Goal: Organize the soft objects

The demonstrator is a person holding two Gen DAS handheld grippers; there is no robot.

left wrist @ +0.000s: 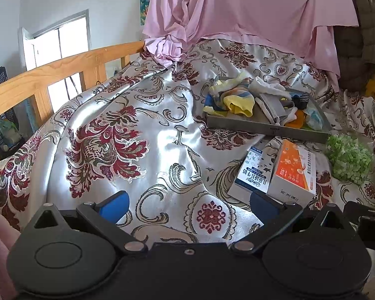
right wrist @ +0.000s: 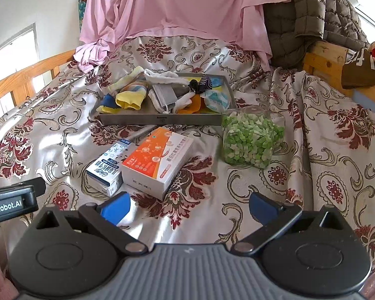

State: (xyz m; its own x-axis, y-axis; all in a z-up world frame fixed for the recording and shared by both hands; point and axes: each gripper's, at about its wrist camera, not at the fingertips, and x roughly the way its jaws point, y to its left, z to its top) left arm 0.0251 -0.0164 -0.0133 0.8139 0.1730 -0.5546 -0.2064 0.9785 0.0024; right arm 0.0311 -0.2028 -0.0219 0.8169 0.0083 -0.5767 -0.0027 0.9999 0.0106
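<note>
Both tongs, left (left wrist: 188, 206) and right (right wrist: 190, 207), hung wide open and empty at lower centre. Blue milk carton (right wrist: 107, 170), orange box (right wrist: 157, 160), then green-filled container (right wrist: 250, 142) lay mid-frame; socks (right wrist: 131, 97) filled the tray (right wrist: 162, 119) above.

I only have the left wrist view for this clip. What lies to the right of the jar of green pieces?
Observer: From the right wrist view, only bare patterned bedspread lies beside the jar, then a wooden frame behind it.
Operator: Anything on that frame?
Observer: A quilted olive jacket drapes over it.
Operator: Is the right gripper holding anything?
Observer: No, the right gripper is open and empty, above the bedspread short of the orange box.
</note>
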